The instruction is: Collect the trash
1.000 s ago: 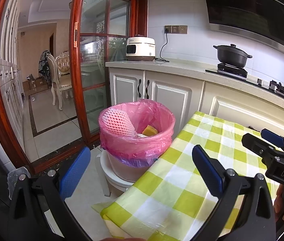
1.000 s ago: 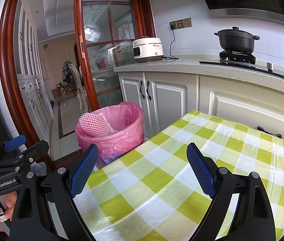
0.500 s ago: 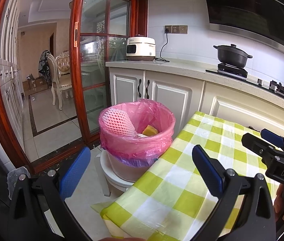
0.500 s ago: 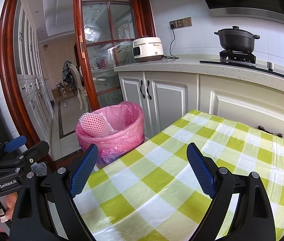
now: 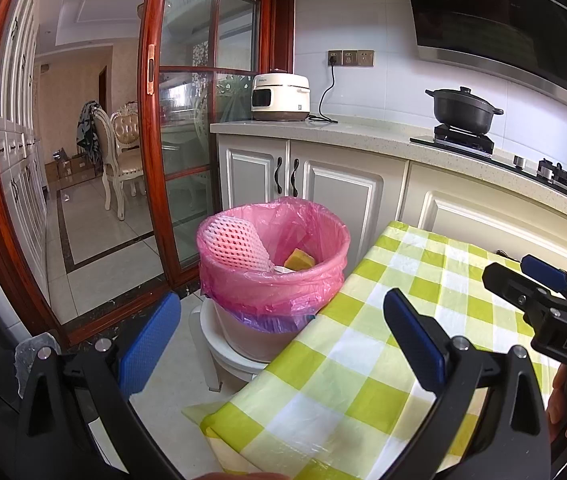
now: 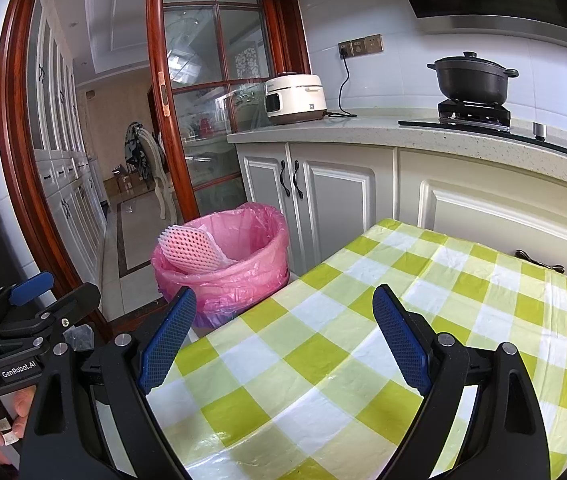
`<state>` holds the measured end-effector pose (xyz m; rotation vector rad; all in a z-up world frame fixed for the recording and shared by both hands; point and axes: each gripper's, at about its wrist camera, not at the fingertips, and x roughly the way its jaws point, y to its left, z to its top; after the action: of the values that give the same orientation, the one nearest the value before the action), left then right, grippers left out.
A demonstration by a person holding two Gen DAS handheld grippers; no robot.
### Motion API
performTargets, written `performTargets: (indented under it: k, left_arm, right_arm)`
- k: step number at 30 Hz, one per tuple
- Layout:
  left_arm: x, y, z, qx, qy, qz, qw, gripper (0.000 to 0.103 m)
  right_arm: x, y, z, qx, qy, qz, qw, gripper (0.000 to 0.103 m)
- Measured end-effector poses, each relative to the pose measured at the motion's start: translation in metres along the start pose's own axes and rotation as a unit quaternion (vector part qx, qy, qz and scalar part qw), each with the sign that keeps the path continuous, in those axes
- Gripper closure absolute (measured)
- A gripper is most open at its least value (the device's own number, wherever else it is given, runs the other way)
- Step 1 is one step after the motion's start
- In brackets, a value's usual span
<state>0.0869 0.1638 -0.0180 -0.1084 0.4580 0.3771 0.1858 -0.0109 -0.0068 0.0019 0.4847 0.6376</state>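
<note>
A trash bin lined with a pink bag (image 5: 279, 280) stands on the floor at the table's left corner; it also shows in the right wrist view (image 6: 223, 276). Inside lie a pink foam net (image 5: 233, 246) and a yellow piece (image 5: 300, 259). My left gripper (image 5: 279, 344) is open and empty, held over the table corner in front of the bin. My right gripper (image 6: 283, 340) is open and empty above the green checked tablecloth (image 6: 343, 360). Each gripper shows at the edge of the other's view.
White cabinets (image 5: 323, 188) and a counter run behind the table, with a rice cooker (image 5: 280, 97) and a black pot (image 5: 463, 108) on the stove. A red-framed glass door (image 5: 187, 120) stands left of the bin, with the dining room beyond.
</note>
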Motion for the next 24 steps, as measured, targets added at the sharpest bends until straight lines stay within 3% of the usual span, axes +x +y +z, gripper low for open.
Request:
performTargets:
  k: [24]
  left_arm:
    - [0.0018, 0.0001, -0.0038, 0.004, 0.002, -0.002, 1.0000, 0.005]
  right_arm:
    - [-0.0011, -0.0009, -0.0010, 0.002, -0.001, 0.000, 1.000, 0.018]
